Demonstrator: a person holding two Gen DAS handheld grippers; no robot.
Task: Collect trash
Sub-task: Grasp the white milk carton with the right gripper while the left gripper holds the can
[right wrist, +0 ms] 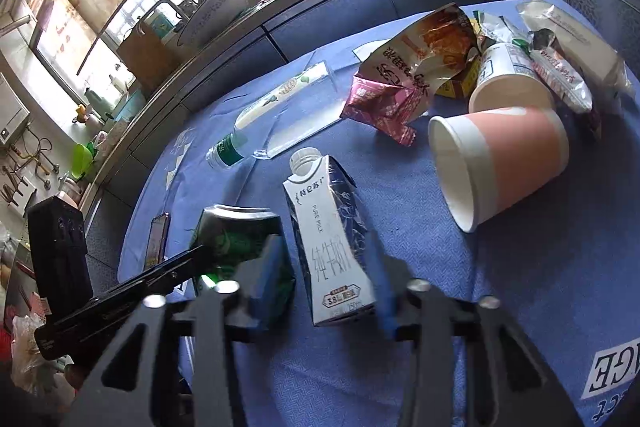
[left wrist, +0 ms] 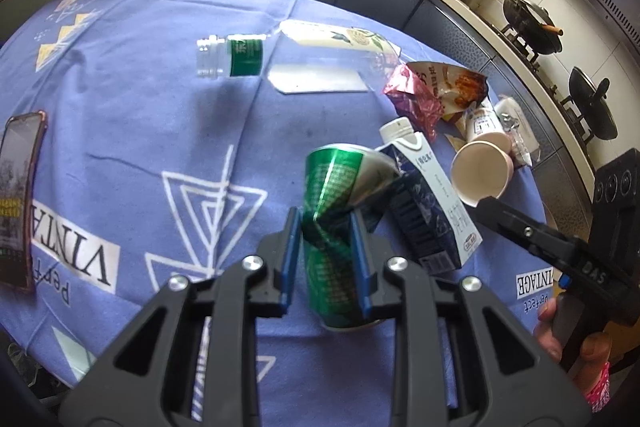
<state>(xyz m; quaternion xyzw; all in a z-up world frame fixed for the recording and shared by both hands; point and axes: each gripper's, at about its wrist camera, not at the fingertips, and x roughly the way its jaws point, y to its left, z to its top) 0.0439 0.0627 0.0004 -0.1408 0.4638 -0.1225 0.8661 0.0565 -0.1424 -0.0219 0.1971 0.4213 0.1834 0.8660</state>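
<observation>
Crushed green can, lower centre of frame, pinched in my left gripper | milk carton, lower centre, straddled by my right gripper, jaws wide, contact unclear | pink paper cup lay right on blue tablecloth.

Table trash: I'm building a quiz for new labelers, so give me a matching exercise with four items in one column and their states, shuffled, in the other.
Items:
1. green can
2. milk carton
3. pink paper cup
4. plastic bottle

States:
A. lying on its side, open mouth facing the right wrist camera
B. capless, clear, with a green label
C. crushed, clamped in the left claw
D. between the right claw's fingers

Pairs: 1-C, 2-D, 3-A, 4-B
</observation>
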